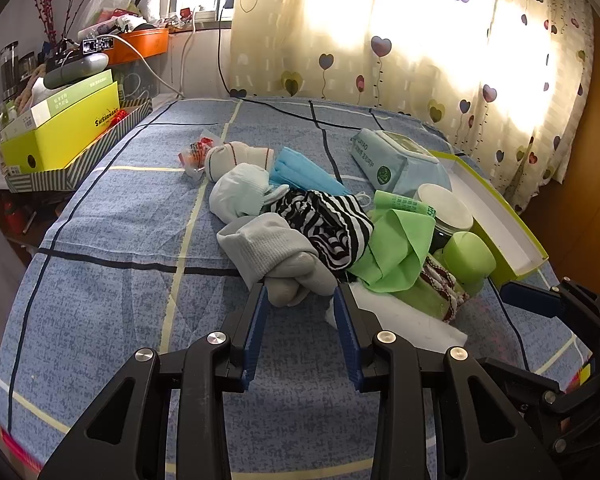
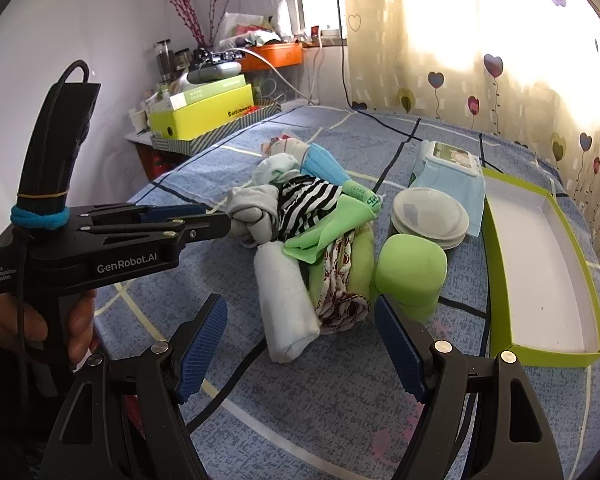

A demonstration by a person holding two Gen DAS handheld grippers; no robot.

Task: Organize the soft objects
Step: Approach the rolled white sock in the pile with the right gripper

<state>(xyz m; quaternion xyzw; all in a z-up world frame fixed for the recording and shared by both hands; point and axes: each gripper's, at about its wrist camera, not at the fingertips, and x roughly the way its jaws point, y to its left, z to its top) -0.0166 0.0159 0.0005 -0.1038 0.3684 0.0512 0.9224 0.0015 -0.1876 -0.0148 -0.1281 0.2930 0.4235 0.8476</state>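
A pile of soft things lies on the blue bed. A grey sock bundle is nearest my left gripper, whose open jaws stand on either side of its knotted end; it also shows in the right wrist view. Behind it lie a striped cloth, a green cloth, a pale sock ball and a blue mask. My right gripper is open and empty in front of a white rolled towel and a patterned green roll.
An open green box lies at the right on the bed. A green cup, a white-lidded jar and a tissue pack stand beside the pile. A cluttered side table with a yellow box is at the far left.
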